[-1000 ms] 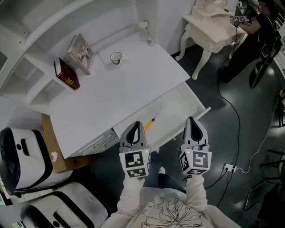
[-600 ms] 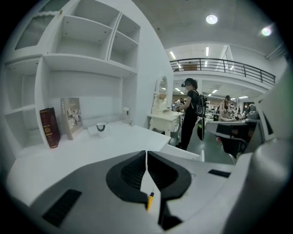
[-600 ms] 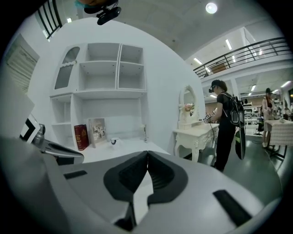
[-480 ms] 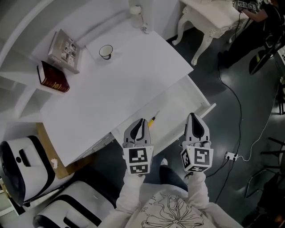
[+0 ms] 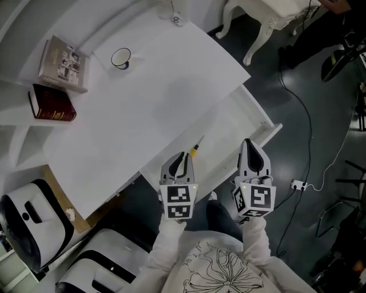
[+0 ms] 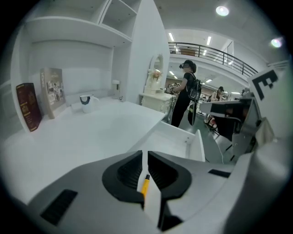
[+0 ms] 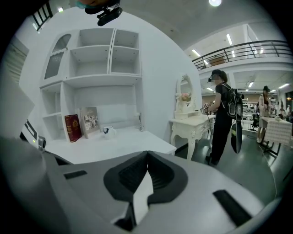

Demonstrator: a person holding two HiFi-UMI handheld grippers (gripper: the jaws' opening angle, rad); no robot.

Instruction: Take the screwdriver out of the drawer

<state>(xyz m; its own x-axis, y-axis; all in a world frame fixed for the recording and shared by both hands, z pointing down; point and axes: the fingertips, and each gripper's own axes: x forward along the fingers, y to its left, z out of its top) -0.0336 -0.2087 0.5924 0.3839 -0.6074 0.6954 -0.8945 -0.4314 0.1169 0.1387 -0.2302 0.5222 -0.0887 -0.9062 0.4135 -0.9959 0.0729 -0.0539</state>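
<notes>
Yellow-handled screwdriver (image 5: 196,149) lies in the open drawer (image 5: 229,131) mid-frame, just ahead of the left gripper (image 5: 182,157). Both it and the right gripper (image 5: 250,143) are pinched together, empty. Looks like approach; next the left must open over the handle.

Ceiling lamps (image 6: 222,10) light evenly; gripper views warp, corners black.

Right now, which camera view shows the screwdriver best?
The head view: the screwdriver lies in plain sight in the open drawer. The left gripper view shows only a yellow piece of it through its jaw gap. The right gripper view does not show it.
</notes>
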